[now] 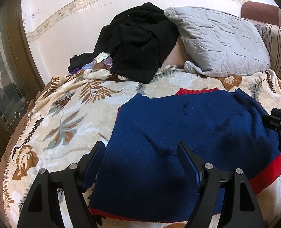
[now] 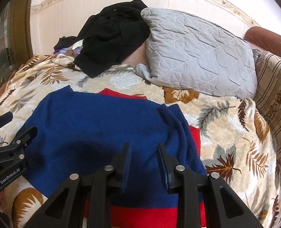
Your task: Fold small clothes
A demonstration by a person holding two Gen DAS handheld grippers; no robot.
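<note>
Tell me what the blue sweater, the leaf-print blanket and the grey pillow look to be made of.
Blue sweater: knitted yarn, probably wool or acrylic; fine ribbed rows show, matte, with red trim.
Leaf-print blanket: plush fleece, likely synthetic; the fuzzy pile has a soft sheen.
Grey pillow: smooth woven cover, maybe cotton or polyester; quilted stitch lines and fine creases, slightly shiny.

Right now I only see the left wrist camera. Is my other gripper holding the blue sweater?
Observer: No. The right gripper has its fingers a little apart with nothing between them, over the blue sweater.
Operator: Is the sweater folded on that side?
Observer: Yes, a blue flap lies folded inward there, with red fabric peeking out beside it.
Operator: Can you see my left gripper from there?
Observer: Yes, the left gripper is at the sweater's far edge, and its side reads GenRobot.AI.
</note>
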